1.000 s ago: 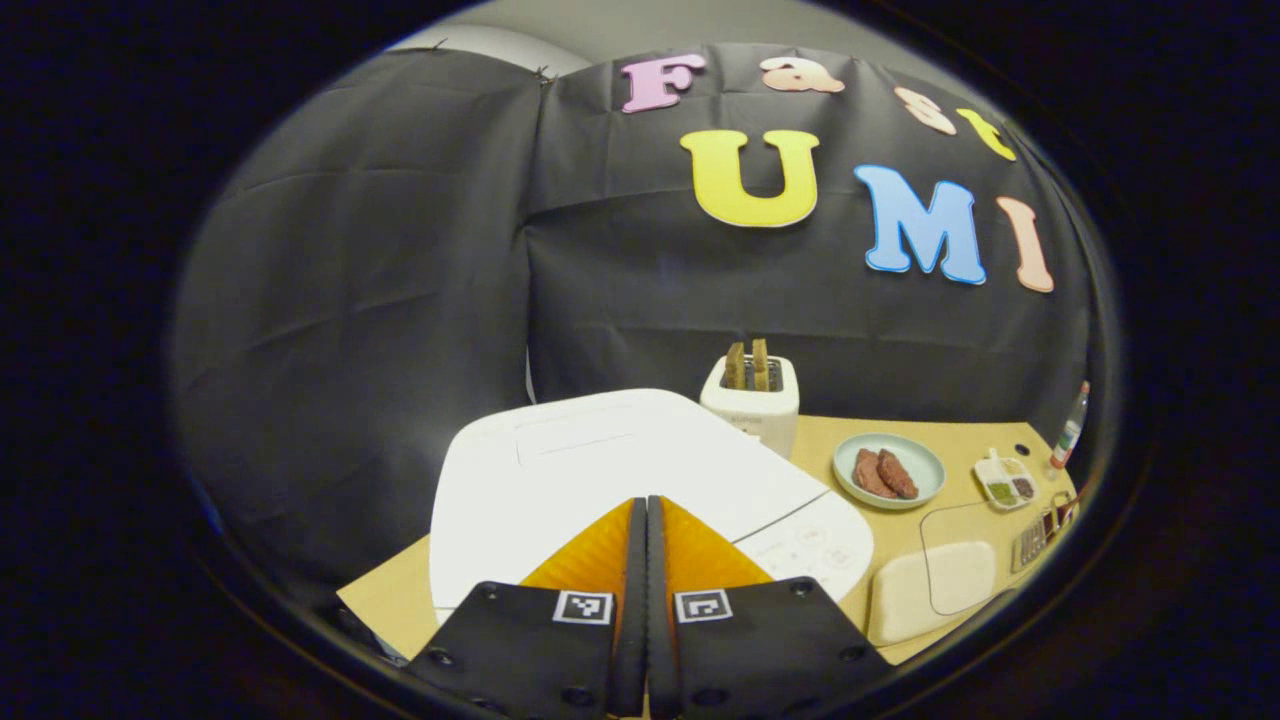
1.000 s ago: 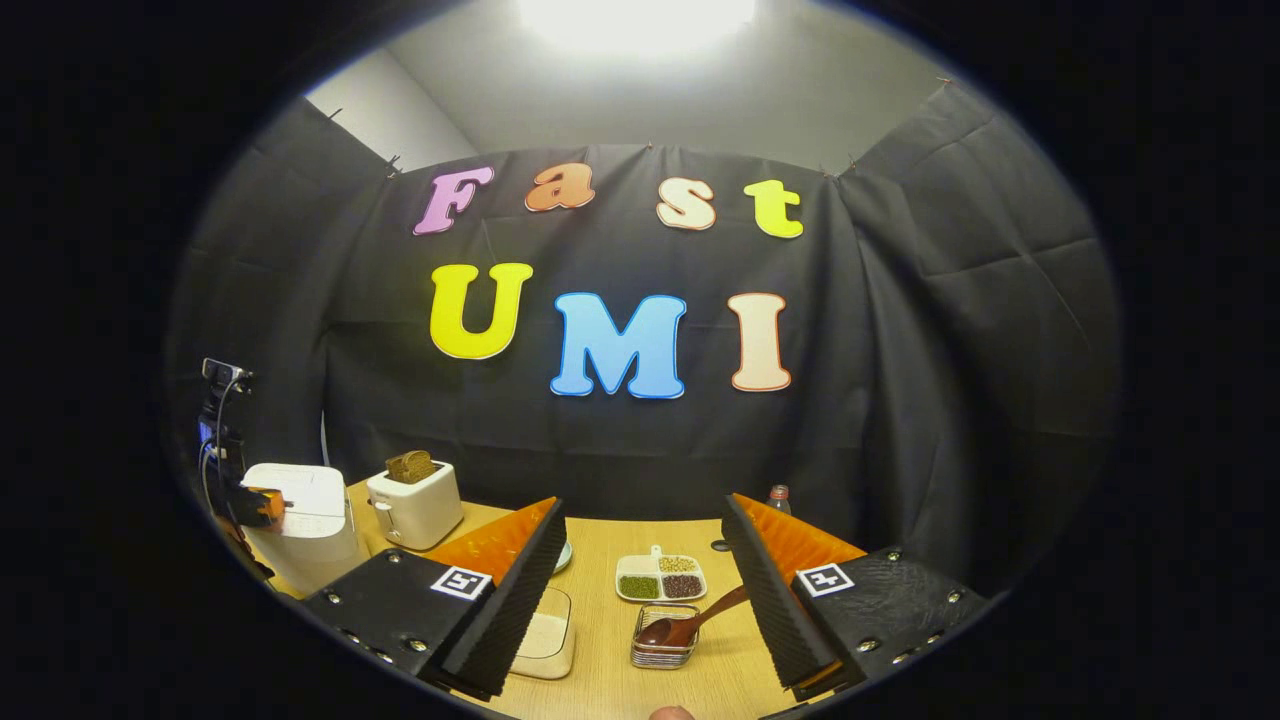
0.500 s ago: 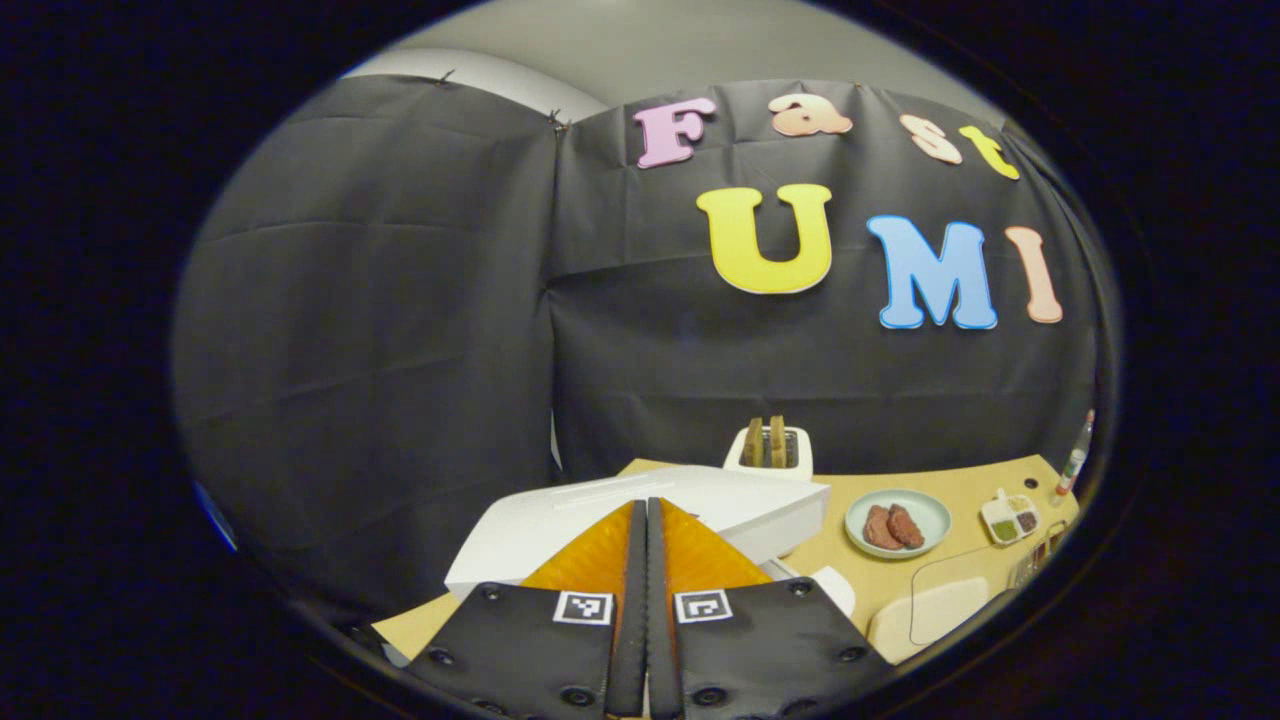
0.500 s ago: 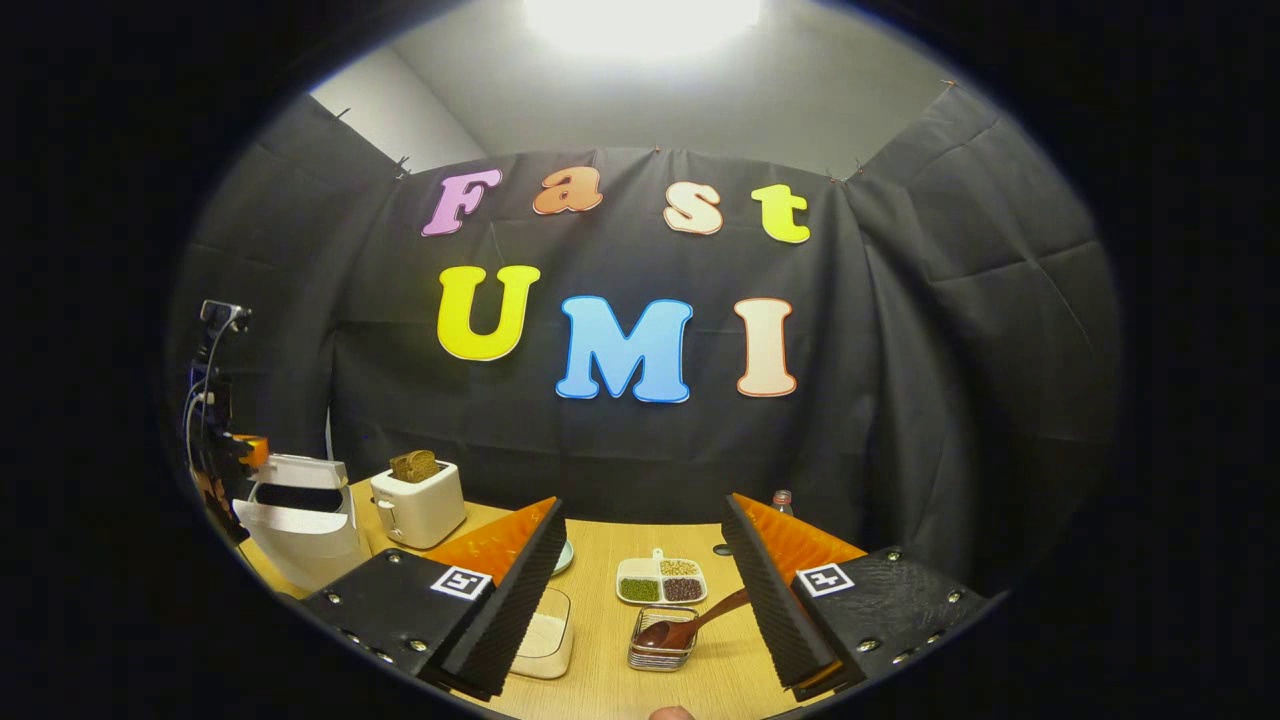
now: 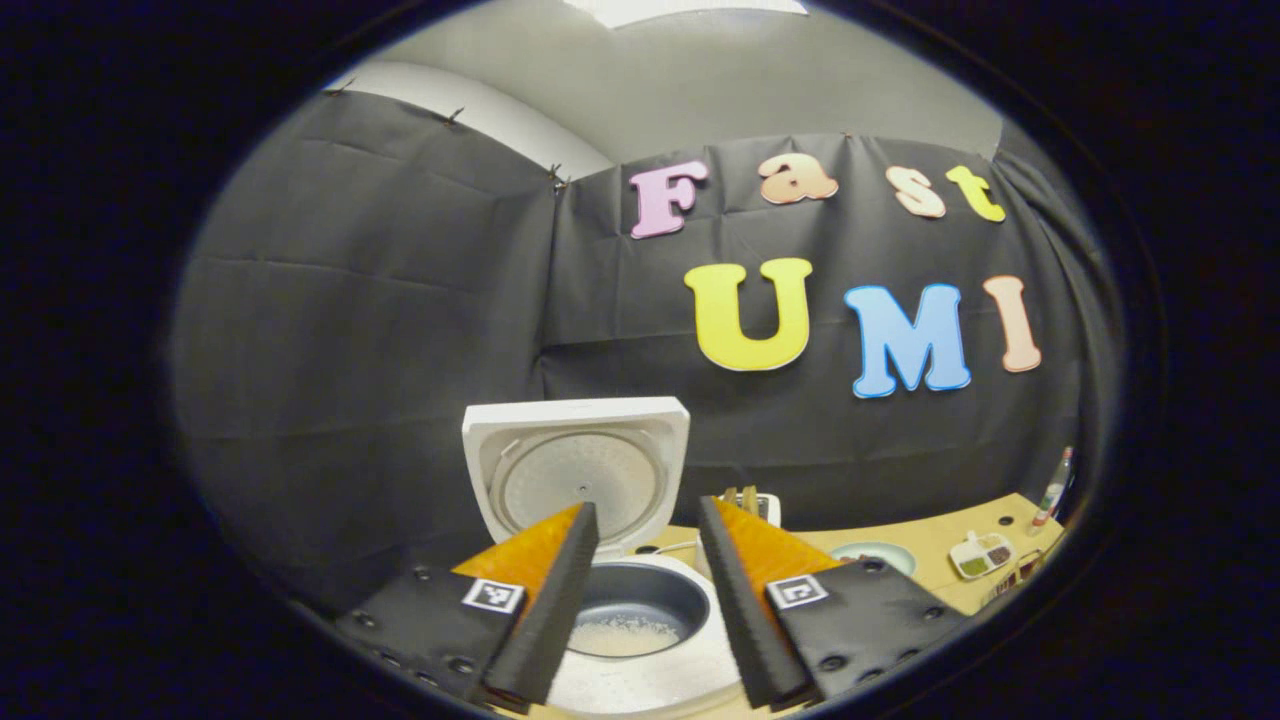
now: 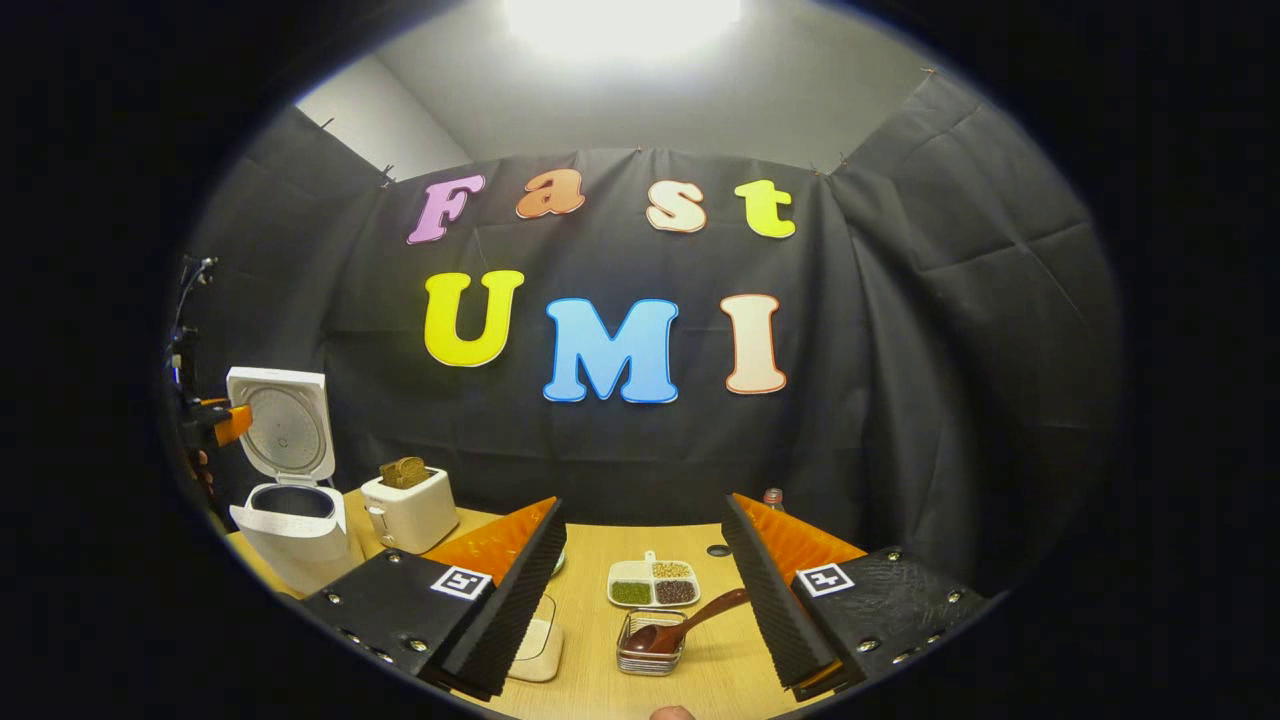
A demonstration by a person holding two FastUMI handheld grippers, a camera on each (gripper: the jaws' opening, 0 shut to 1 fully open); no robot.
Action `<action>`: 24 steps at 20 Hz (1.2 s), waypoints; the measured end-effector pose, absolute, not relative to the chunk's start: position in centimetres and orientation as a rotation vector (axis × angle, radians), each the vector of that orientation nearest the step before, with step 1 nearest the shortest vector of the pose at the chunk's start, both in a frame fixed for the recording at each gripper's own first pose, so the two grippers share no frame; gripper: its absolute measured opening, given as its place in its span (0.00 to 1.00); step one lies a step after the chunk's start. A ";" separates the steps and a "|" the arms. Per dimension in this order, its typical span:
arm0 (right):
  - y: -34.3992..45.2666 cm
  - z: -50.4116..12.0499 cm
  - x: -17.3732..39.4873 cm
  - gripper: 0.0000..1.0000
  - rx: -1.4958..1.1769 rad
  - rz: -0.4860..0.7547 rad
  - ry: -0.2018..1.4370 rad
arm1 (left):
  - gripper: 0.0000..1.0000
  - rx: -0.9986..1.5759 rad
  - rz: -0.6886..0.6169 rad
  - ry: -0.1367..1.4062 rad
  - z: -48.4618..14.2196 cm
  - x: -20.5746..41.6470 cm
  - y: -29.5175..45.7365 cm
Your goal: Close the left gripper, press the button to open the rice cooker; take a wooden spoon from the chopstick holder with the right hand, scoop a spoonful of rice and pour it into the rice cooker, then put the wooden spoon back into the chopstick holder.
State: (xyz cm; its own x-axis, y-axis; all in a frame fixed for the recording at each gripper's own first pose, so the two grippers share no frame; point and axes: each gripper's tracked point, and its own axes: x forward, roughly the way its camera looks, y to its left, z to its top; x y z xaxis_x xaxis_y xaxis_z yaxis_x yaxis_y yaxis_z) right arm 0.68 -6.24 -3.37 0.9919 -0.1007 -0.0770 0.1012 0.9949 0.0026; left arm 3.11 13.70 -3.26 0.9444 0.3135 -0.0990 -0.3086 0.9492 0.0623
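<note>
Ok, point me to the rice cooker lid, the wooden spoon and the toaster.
rice cooker lid [image 5: 577, 468], left gripper view, on its raised inner plate.
wooden spoon [image 6: 690, 622], right gripper view, on its handle above the holder.
toaster [image 6: 412, 512], right gripper view, on its white front face.

The right gripper hangs jaws apart above the wooden spoon lying in the chopstick holder.

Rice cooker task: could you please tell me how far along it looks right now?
Done: the rice cooker stands open, lid upright. In hand: nothing; the right hand-held gripper hangs open above the wooden spoon, which lies in the chopstick holder. Left: grasping, scooping, pouring, returning.
</note>
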 end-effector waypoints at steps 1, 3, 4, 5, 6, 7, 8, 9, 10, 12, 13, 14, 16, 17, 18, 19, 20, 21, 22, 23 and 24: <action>-6.9 -3.5 1.1 0.95 0.006 -0.108 0.078 | 0.96 0.049 0.313 0.088 -2.4 2.7 13.2; -7.9 -4.3 1.9 0.95 0.017 -0.115 0.093 | 1.00 0.050 0.300 0.051 -0.8 1.9 12.0; -8.5 -4.8 2.5 0.95 0.023 -0.119 0.103 | 0.98 0.052 0.292 0.036 -0.1 1.5 11.3; -9.0 -5.2 3.1 0.95 0.027 -0.122 0.114 | 0.98 0.056 0.285 0.023 0.3 1.1 10.7; -9.6 -5.9 3.7 0.95 0.029 -0.130 0.127 | 0.99 0.062 0.278 0.013 0.8 0.8 10.2; -10.2 -6.7 4.2 0.96 0.033 -0.137 0.144 | 1.00 0.069 0.273 0.009 1.0 0.5 9.6; -10.6 -7.5 4.8 0.96 0.040 -0.143 0.161 | 1.00 0.075 0.270 0.006 1.3 0.2 9.3; -11.0 -8.2 5.2 0.95 0.050 -0.148 0.179 | 1.00 0.079 0.267 0.005 1.5 0.0 8.9; -11.4 -9.0 5.7 0.95 0.061 -0.153 0.197 | 1.00 0.083 0.268 0.002 1.8 -0.2 8.6; -11.9 -10.6 6.4 0.95 0.092 -0.157 0.228 | 0.97 0.091 0.264 -0.004 2.2 -0.9 8.2; -12.2 -11.3 6.7 0.96 0.108 -0.160 0.244 | 1.00 0.097 0.265 -0.007 2.5 -1.1 8.0; -12.4 -12.2 7.0 0.95 0.123 -0.163 0.262 | 0.97 0.102 0.266 -0.010 2.8 -1.4 7.9; -12.9 -13.9 7.5 0.95 0.144 -0.174 0.295 | 0.97 0.109 0.274 -0.005 2.8 -1.8 8.0; -13.2 -14.7 7.7 0.96 0.150 -0.182 0.310 | 0.97 0.108 0.279 0.000 2.7 -2.1 8.0; -13.5 -15.5 7.8 0.96 0.157 -0.190 0.323 | 1.00 0.104 0.286 0.002 2.8 -2.3 8.1; -13.8 -16.4 8.0 0.96 0.163 -0.201 0.342 | 1.00 0.103 0.290 0.004 2.8 -2.6 8.1; -14.1 -17.4 8.1 0.96 0.172 -0.212 0.363 | 0.97 0.105 0.296 0.007 2.7 -2.8 8.2; -14.2 -18.2 8.2 0.96 0.183 -0.216 0.382 | 0.97 0.111 0.302 0.011 2.6 -3.0 8.3; -14.3 -19.2 8.2 0.96 0.194 -0.221 0.401 | 0.97 0.116 0.306 0.014 2.5 -3.3 8.3; -14.3 -19.9 8.3 0.96 0.205 -0.223 0.419 | 1.00 0.122 0.310 0.015 2.7 -3.4 8.4; -14.3 -20.7 8.3 0.96 0.217 -0.226 0.438 | 0.97 0.126 0.315 0.019 2.7 -3.5 8.5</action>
